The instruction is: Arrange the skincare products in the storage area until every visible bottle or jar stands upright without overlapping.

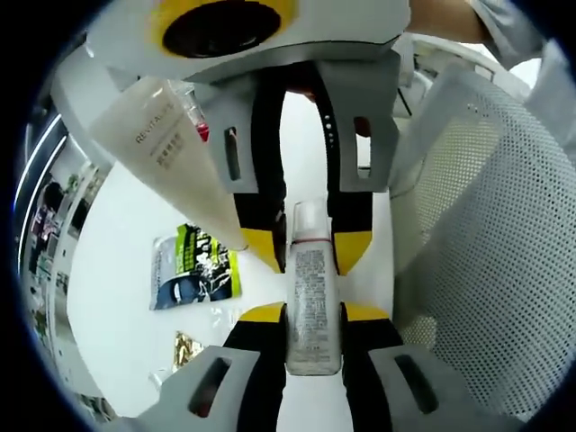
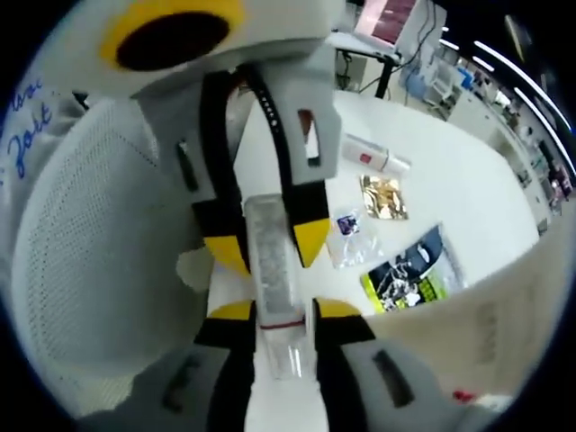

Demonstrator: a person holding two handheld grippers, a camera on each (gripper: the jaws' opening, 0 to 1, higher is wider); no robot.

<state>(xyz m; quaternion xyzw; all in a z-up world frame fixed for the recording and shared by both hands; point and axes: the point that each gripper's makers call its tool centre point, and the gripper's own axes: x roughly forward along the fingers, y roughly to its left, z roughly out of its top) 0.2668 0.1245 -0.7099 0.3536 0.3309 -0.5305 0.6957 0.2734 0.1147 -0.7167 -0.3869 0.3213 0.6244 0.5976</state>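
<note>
A slim white spray bottle [image 1: 311, 306] with small print and a clear cap is held level between both grippers above the table. My left gripper [image 1: 312, 315] is shut on its body. Facing it from the top of the view, my right gripper [image 1: 306, 245] is shut on the capped end. In the right gripper view the bottle [image 2: 270, 256] runs up from my right gripper [image 2: 283, 310] to the left gripper [image 2: 267, 243]. A beige tube [image 1: 171, 144] printed REVITAL leans close to the camera at upper left.
A white mesh basket [image 1: 486, 252] stands beside the grippers, its wall [image 2: 90, 261] also close in the right gripper view. On the white table lie a green-black sachet [image 2: 409, 274], a gold packet [image 2: 382, 196], a small clear packet [image 2: 346, 225] and a white tube with red label [image 2: 373, 155].
</note>
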